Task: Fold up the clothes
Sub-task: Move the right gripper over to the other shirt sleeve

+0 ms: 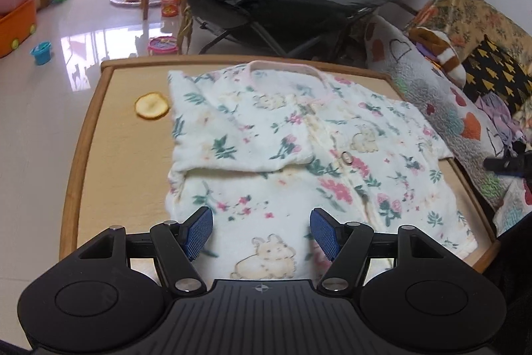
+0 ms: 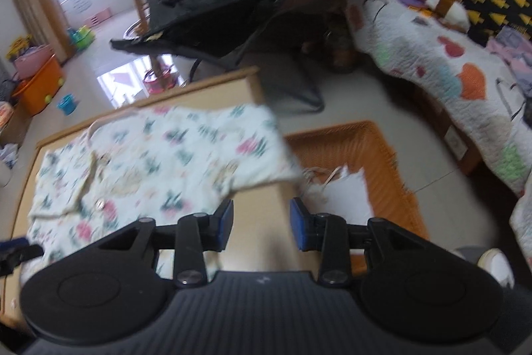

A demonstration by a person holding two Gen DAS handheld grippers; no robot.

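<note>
Floral baby garment (image 1: pixel 282 152) lies spread on the wooden table (image 1: pixel 86 135), pink-trimmed neck toward the far edge. One sleeve is folded in across the chest; the other sleeve sticks out over the table's side edge, seen in the right wrist view (image 2: pixel 259 138).

Left gripper (image 1: pixel 261 230) hangs over the garment's near hem, jaws spread wide w/ nothing between them. Blue pads (image 1: pixel 199 232) sit above the cloth on either side of a printed rabbit (image 1: pixel 266 257); can't tell if the pad tips touch the fabric.

Right gripper (image 2: pixel 261 227) is over bare table by the near corner, jaws partly apart, empty. The garment lies ahead and to the left of it in that view, just beyond the pads; frame is blurred, so fabric detail is poor.

Orange woven basket (image 2: pixel 372 142) sits on the floor beside the table, white cloth (image 2: pixel 342 192) inside. A round yellowish slice (image 1: pixel 152 105) rests on the table just beside the garment's folded shoulder.
</note>
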